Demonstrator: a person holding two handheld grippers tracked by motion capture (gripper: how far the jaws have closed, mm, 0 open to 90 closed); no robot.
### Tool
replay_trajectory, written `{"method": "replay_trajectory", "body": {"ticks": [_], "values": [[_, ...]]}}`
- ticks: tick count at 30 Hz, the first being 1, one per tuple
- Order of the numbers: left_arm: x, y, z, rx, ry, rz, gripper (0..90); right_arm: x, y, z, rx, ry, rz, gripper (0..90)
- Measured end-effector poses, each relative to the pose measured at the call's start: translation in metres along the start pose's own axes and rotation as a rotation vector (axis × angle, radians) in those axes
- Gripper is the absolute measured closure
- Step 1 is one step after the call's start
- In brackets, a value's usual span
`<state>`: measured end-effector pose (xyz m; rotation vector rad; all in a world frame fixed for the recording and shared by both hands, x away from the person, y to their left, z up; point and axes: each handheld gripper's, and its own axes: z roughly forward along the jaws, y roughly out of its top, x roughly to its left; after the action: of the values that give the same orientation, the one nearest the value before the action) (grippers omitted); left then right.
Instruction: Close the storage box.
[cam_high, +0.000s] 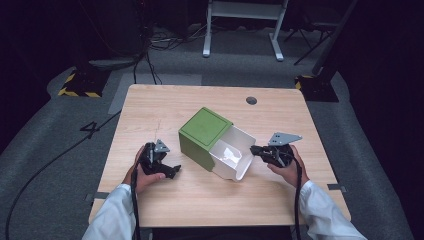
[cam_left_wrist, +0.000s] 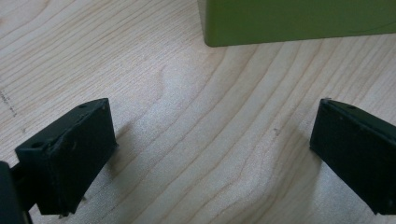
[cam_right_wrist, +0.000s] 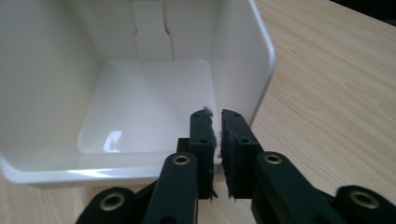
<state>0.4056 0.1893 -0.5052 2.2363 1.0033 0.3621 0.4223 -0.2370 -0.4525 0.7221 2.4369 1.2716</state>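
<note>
A green box (cam_high: 202, 131) lies on its side in the middle of the wooden table (cam_high: 200, 205), and a white bin (cam_high: 237, 136) sticks out of it toward the right. My right gripper (cam_high: 254, 149) sits at the bin's right rim. In the right gripper view its jaws (cam_right_wrist: 215, 116) stand almost together at the near right corner of the bin (cam_right_wrist: 46, 70), with the thin wall pinched between the pads. The bin is empty inside. My left gripper (cam_high: 171, 165) rests open on the table left of the box. Between its wide jaws (cam_left_wrist: 210, 140) there is only bare wood, and the green box (cam_left_wrist: 294, 21) lies just ahead.
A round cable hole (cam_high: 251, 100) sits near the table's far edge. Beyond the table are grey carpet, loose cables (cam_high: 150, 60) and a white desk frame (cam_high: 245, 25). A person's white sleeves come in at the bottom.
</note>
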Motion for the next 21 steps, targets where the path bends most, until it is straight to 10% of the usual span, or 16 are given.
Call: {"method": "replay_trajectory", "body": {"ticks": [21], "values": [[-0.001,-0.001,0.0,-0.002,0.001,-0.001,0.5,0.006,-0.022,-0.004,0.025,0.057,0.024,45.1]]}}
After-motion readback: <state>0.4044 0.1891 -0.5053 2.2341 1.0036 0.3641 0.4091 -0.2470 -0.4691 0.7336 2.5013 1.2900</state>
